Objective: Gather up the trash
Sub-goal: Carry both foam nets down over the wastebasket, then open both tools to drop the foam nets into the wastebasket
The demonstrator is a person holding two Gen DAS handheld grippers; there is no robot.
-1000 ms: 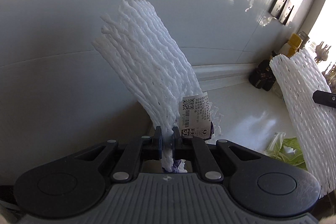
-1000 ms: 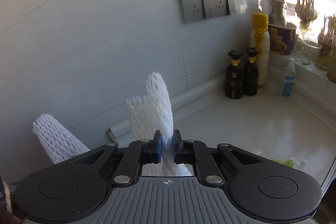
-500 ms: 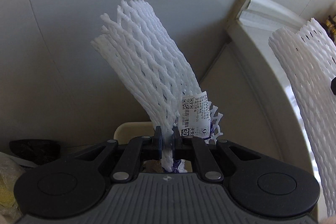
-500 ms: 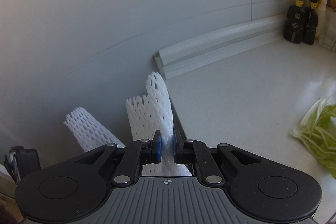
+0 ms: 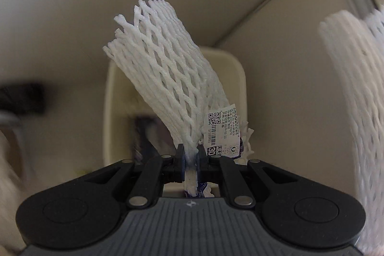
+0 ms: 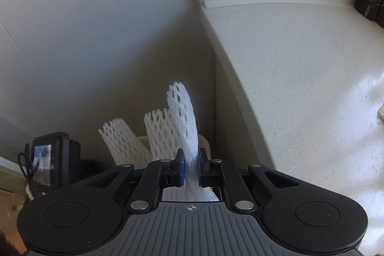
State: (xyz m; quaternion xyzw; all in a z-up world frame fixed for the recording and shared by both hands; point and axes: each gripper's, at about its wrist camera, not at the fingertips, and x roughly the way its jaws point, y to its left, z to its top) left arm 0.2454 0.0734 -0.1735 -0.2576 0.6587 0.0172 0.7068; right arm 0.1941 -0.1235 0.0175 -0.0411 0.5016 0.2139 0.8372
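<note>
Both claws, left claw (image 5: pixel 191 155) and right claw (image 6: pixel 190 161), each pinch a white foam mesh fruit sleeve (image 5: pixel 165 68) (image 6: pixel 181 116), and have tipped downward from the pale speckled surface (image 6: pixel 300 68) toward a cream plastic bin (image 5: pixel 240 78) below.

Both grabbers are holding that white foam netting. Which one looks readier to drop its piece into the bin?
Probably the left. The left gripper, shut on its labelled foam net, looks almost straight down into the cream bin. From the right gripper, clamping its own foam net, the bin shows only as a sliver.
</note>
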